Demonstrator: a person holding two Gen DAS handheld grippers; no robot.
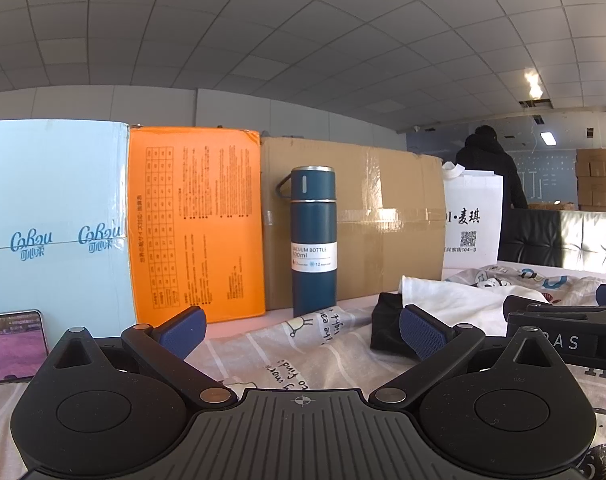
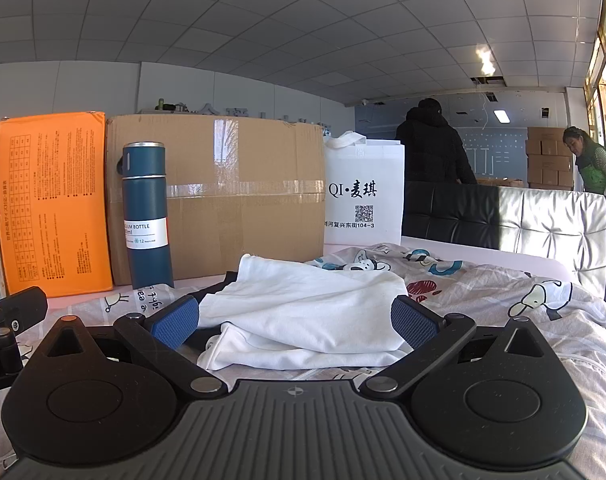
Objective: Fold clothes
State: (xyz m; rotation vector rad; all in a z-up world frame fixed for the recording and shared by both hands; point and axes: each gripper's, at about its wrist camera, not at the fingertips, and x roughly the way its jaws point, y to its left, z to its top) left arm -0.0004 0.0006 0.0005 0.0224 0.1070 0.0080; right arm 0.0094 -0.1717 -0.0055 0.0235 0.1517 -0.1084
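A crumpled white garment (image 2: 303, 312) lies on the cartoon-print sheet (image 2: 503, 300), over a black garment (image 2: 215, 288) that shows at its left edge. My right gripper (image 2: 297, 320) is open, its blue pads either side of the white cloth's near part, holding nothing. In the left wrist view the white garment (image 1: 455, 300) and the black garment (image 1: 385, 328) sit to the right. My left gripper (image 1: 303, 332) is open over the printed sheet (image 1: 295, 344), left of the clothes. The right gripper (image 1: 567, 328) shows at that view's right edge.
Along the back stand a blue vacuum bottle (image 1: 314, 240), an orange box (image 1: 195, 224), a brown carton (image 1: 355, 220), a pale blue carton (image 1: 55, 216) and a white bag (image 2: 363, 192). A phone (image 1: 13, 344) lies at left. A padded headboard (image 2: 503, 216) and two people (image 2: 435, 144) are behind.
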